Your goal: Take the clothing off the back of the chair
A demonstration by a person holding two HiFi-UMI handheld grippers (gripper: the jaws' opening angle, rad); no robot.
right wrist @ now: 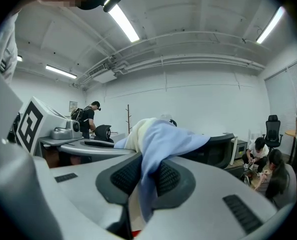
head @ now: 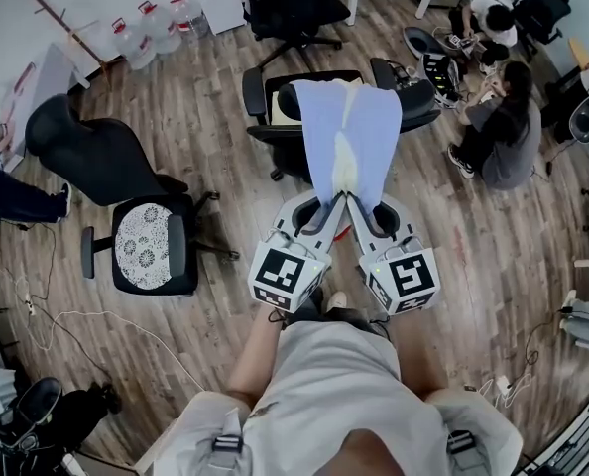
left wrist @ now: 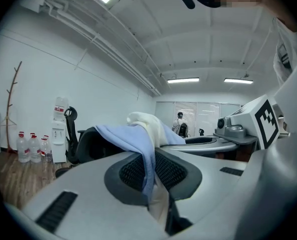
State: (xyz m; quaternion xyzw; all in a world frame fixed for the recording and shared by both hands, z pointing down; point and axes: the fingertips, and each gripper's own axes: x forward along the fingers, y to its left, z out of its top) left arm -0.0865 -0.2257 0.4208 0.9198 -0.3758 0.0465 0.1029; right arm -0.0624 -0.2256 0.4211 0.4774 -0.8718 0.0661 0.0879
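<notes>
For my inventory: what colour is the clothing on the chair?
Clothing: light blue, cream inside; head view.

Bare wood floor point(head: 220, 181) lies open to the left of the left tool point(head: 326, 204) and to the right of the right tool point(head: 354, 204). Straight ahead the chair point(head: 275, 117) blocks the way, with the clothing point(head: 346, 132) draped down its middle. A second chair point(head: 154, 246) stands farther left, and people point(head: 503, 137) seated on the floor crowd the far right.
</notes>
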